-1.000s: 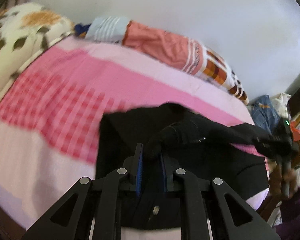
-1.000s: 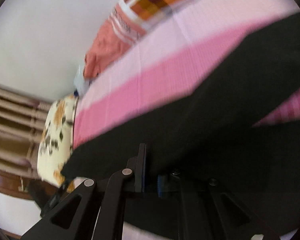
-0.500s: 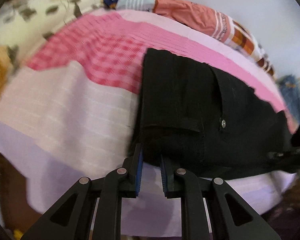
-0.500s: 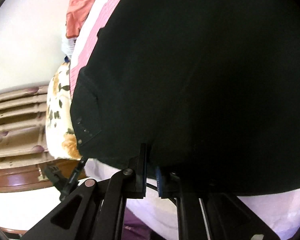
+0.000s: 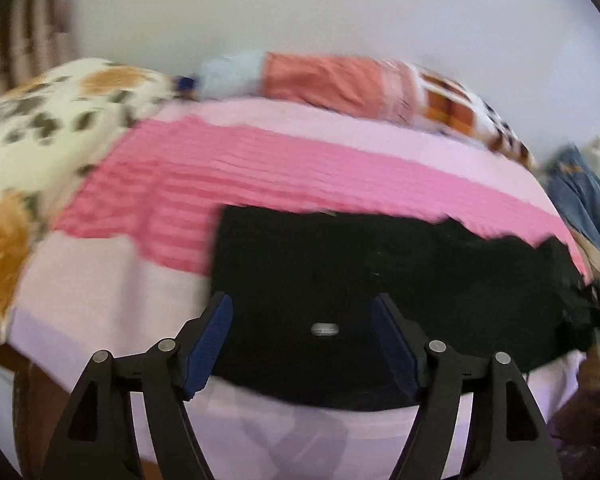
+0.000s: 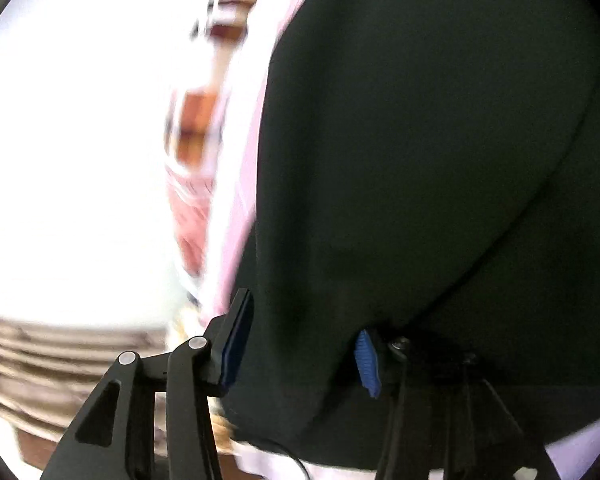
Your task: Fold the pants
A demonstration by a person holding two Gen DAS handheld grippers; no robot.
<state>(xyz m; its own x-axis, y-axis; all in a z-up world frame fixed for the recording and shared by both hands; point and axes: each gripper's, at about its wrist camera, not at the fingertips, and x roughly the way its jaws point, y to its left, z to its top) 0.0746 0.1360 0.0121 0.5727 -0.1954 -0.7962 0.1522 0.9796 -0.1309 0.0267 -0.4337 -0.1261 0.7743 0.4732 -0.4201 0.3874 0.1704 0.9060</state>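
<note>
Black pants [image 5: 380,280] lie flat on a pink and lilac bedspread [image 5: 227,176], near its front edge. A metal button [image 5: 324,329] shows on them. My left gripper [image 5: 303,336] is open, its blue pads [image 5: 209,338] spread over the pants' near edge, holding nothing. In the right wrist view the pants [image 6: 440,160] fill the frame. My right gripper [image 6: 300,348] is open too, with the black cloth lying between the parted blue pads [image 6: 367,362]. Both views are blurred.
A floral pillow [image 5: 39,128] lies at the left of the bed. A rolled orange and checked blanket [image 5: 360,84] lies along the wall. Blue jeans and other clothes [image 5: 584,196] are heaped at the right. A wooden headboard [image 6: 59,360] shows in the right view.
Both grippers were shut on the pants and have opened. The pants, held up a second ago, now lie flat on the bed. The left gripper has drawn back slightly.
</note>
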